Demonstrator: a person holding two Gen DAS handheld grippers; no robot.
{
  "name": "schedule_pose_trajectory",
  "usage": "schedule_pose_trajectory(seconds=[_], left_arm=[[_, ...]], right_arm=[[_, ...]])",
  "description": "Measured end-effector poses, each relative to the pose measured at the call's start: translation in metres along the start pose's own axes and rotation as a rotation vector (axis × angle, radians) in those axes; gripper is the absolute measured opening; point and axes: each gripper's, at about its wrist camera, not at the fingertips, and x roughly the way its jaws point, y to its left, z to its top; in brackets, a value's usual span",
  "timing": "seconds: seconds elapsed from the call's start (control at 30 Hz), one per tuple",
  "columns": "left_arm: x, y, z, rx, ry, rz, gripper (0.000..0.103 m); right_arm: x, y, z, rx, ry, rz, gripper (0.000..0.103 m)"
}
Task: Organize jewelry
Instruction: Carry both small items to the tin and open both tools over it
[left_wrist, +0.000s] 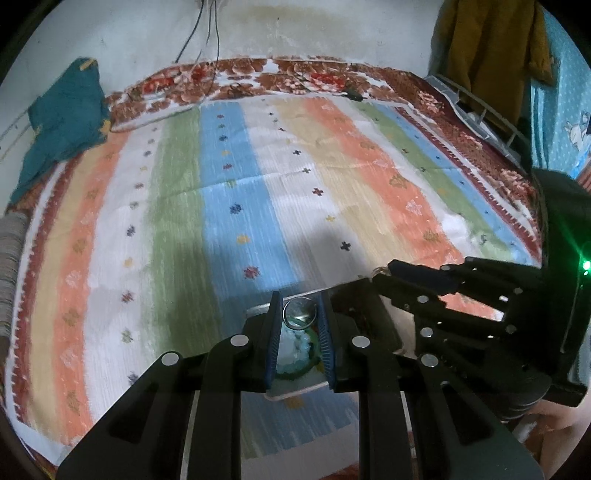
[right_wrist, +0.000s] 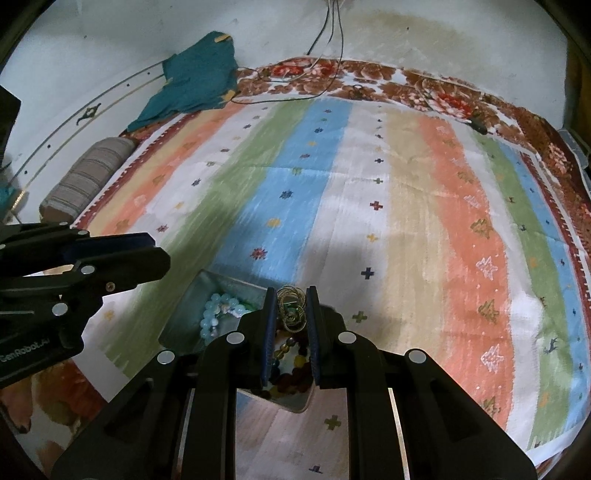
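Observation:
A white tray (left_wrist: 295, 393) lies on the striped bedspread, directly under both grippers. In it are pale blue beads (left_wrist: 295, 349), and dark and amber beads (right_wrist: 291, 373) in another section. My left gripper (left_wrist: 301, 317) is shut on a silver ring (left_wrist: 300, 314) above the pale beads. My right gripper (right_wrist: 291, 314) is shut on a small bunch of thin gold rings (right_wrist: 291, 306) above the dark beads. Each gripper shows in the other's view: the right gripper (left_wrist: 376, 275) to the right, the left gripper (right_wrist: 157, 251) to the left of the tray (right_wrist: 188, 310). The pale blue beads (right_wrist: 216, 314) lie in the tray's left section.
The striped bedspread (left_wrist: 258, 184) covers a floral sheet. A teal cloth (left_wrist: 62, 118) and cables (left_wrist: 207, 44) lie at the far wall. A striped bolster (right_wrist: 88, 173) lies at the left edge. A mustard garment (left_wrist: 491, 48) hangs over a metal rack (left_wrist: 480, 107) at the right.

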Motion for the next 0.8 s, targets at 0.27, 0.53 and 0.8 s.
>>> schedule_pose_trajectory(seconds=[0.27,0.53,0.8], left_arm=[[0.0,0.013,-0.003,-0.07,0.012,0.0,0.029],[-0.008,0.014,-0.015,-0.045,0.002,0.037,0.044],[-0.016,0.01,-0.029,-0.017,-0.005,0.038,0.062]], right_arm=[[0.0,-0.005,-0.007,0.029,0.021,0.012,0.038],[-0.014,-0.013,-0.017,0.047,0.0,-0.001,0.047],[-0.026,-0.019,-0.026,0.055,-0.027,-0.004,0.062]])
